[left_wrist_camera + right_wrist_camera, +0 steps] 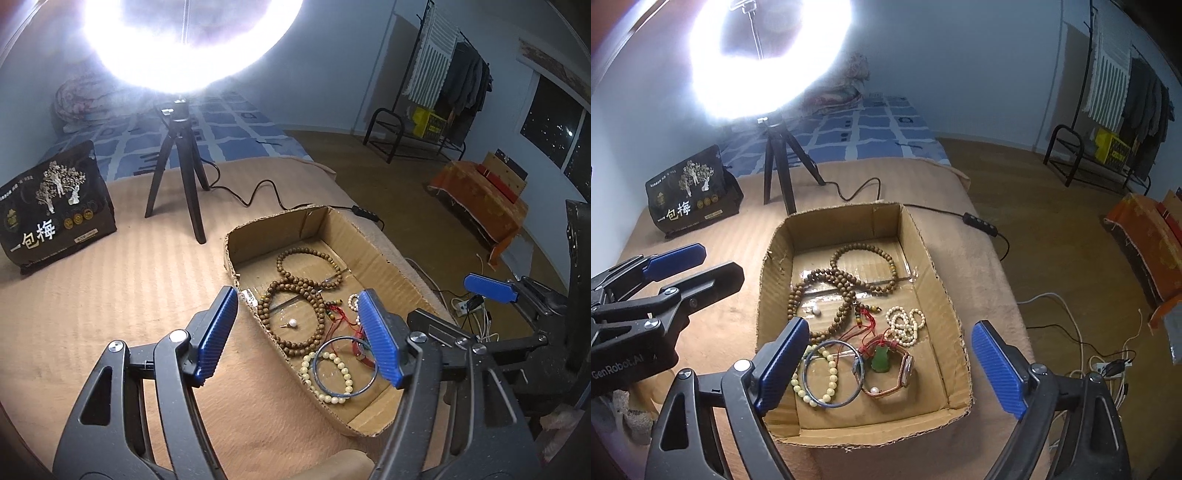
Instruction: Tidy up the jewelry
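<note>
**Two open grippers over one box of jewelry**

Both grippers hang above a tan blanket (713,325) spread over a bed. The left gripper (299,332) has its jaws well apart and grips nothing. The right gripper (890,369) is spread wider still, also empty.

Just below and ahead of both sits one cardboard box (945,295), open at the top, holding all the jewelry. Nearest the right gripper's fingers lie one blue bangle (833,373), one bracelet of pale yellow beads (831,373), one watch (905,369) and one green pendant (881,360) on red cord. Beyond these are one string of white beads (905,325) and a long looped strand of brown wooden beads (846,284).

Farther off, past the box, stand one black tripod (779,166) under a glaring ring light (768,55) and, to the left, one dark bag (690,192). Behind is a blue checked bedsheet (879,129), then brown floor, a pale wall and one clothes rack (1123,103) to the far right.
</note>
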`<action>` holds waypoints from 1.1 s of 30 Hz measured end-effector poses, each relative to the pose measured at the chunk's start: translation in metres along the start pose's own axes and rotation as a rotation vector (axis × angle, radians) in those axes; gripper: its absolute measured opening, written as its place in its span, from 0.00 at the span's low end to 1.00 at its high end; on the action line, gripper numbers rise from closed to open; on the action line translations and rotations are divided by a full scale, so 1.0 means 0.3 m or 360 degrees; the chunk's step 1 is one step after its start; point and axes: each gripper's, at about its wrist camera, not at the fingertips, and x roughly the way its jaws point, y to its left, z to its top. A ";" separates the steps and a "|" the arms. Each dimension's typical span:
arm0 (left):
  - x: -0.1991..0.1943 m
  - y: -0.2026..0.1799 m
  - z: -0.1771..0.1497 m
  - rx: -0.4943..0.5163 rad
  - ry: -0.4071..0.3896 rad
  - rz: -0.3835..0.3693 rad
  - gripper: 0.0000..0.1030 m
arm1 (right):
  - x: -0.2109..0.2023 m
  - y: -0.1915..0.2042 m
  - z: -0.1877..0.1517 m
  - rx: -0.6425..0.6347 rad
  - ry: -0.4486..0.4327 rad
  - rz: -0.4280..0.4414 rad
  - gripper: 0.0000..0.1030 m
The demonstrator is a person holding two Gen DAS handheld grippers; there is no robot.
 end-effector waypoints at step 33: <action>-0.515 0.001 -0.135 0.0130 -0.0243 0.0046 0.81 | -0.423 0.149 -0.101 -0.0040 -0.0386 -0.0203 1.00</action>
